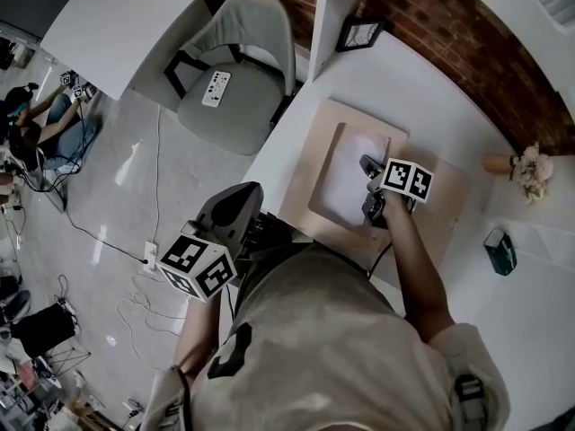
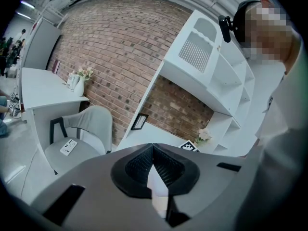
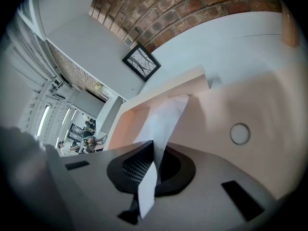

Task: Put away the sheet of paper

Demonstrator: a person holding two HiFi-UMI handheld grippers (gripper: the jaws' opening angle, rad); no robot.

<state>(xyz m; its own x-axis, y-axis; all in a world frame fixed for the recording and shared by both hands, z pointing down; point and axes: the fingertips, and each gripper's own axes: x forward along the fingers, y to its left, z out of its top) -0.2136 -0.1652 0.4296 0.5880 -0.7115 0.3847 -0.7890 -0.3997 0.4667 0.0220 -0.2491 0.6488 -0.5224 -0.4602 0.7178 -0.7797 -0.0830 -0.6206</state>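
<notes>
A white sheet of paper [image 1: 346,182] lies half inside a large beige envelope [image 1: 314,151] on the white desk [image 1: 422,88]. My right gripper [image 1: 371,191] is at the sheet's near edge, shut on it. In the right gripper view the paper [image 3: 163,119] runs up from the right gripper [image 3: 153,160] into the envelope [image 3: 250,105], whose round clasp [image 3: 239,133] shows at the right. My left gripper [image 1: 235,206] hangs off the desk's left side, above the floor. The left gripper view shows the left gripper [image 2: 153,158] shut, with nothing in it.
A framed picture [image 1: 360,33] leans at the desk's back against the brick wall. A vase of flowers [image 1: 530,164] and a teal object [image 1: 499,250] stand at the right. A grey chair [image 1: 238,70] with a remote [image 1: 216,88] is left of the desk.
</notes>
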